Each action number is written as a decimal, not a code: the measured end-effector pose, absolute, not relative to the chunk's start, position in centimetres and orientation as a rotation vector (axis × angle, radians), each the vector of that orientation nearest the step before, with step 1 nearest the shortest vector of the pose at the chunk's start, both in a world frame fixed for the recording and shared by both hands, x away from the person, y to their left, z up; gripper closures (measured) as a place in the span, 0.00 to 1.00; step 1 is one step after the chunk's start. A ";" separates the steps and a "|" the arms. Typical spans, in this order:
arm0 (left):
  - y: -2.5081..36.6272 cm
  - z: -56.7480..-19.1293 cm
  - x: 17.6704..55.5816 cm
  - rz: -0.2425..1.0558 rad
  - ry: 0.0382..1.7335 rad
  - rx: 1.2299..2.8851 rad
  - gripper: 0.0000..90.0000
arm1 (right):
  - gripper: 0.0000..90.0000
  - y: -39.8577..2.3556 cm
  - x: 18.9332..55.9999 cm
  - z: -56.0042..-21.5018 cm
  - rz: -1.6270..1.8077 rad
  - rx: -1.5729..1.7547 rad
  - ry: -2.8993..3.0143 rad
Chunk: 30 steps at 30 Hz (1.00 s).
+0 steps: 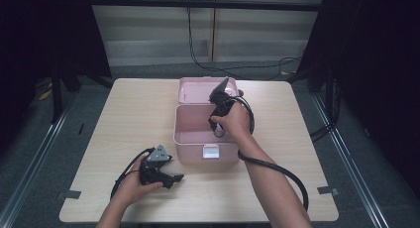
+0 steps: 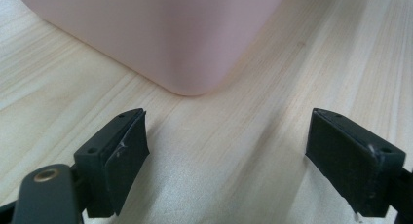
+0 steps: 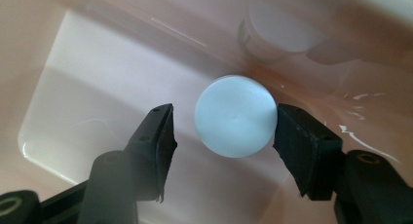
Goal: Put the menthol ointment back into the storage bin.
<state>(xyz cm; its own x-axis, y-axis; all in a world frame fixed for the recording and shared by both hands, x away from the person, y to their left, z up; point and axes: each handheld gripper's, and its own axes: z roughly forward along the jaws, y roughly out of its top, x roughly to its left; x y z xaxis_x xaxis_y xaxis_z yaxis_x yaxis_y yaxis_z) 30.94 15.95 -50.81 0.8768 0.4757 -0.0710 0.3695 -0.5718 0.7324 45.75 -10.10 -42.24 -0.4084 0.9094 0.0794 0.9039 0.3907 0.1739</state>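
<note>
An open pink box (image 1: 190, 151) stands mid-table with its lid (image 1: 198, 91) tipped back. My right gripper (image 1: 218, 131) points down into it. In the right gripper view its jaws (image 3: 224, 136) straddle a round white cap or jar (image 3: 236, 114) on the box floor (image 3: 97, 87). The right pad is at the cap's edge, a clear gap separates the left pad from it, and the gripper is open. My left gripper (image 1: 176, 181) rests low over the table in front of the box's left corner (image 2: 160, 34), open (image 2: 226, 151) with nothing between its pads.
A second pale round shape (image 3: 280, 31), blurred, lies against the box wall beyond the cap. The box has a white latch (image 1: 210, 151) on its front. Bare wooden table (image 1: 133, 114) surrounds the box. Cables (image 1: 277, 168) trail from both grippers.
</note>
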 end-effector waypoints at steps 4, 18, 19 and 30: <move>15.9 -50.8 30.9 0.166 0.605 2.237 0.17 | 0.44 -10.0 45.6 -41.8 0.302 1.678 2.594; 16.0 -50.8 31.0 0.166 0.605 2.239 0.17 | 0.41 -9.6 45.1 -40.3 0.317 1.610 2.628; 16.0 -50.8 31.0 0.164 0.606 2.238 0.17 | 0.40 -9.6 45.0 -40.2 0.322 1.589 2.634; 16.0 -50.9 31.0 0.155 0.606 2.228 0.17 | 0.33 -9.8 44.3 -39.3 0.382 1.504 2.685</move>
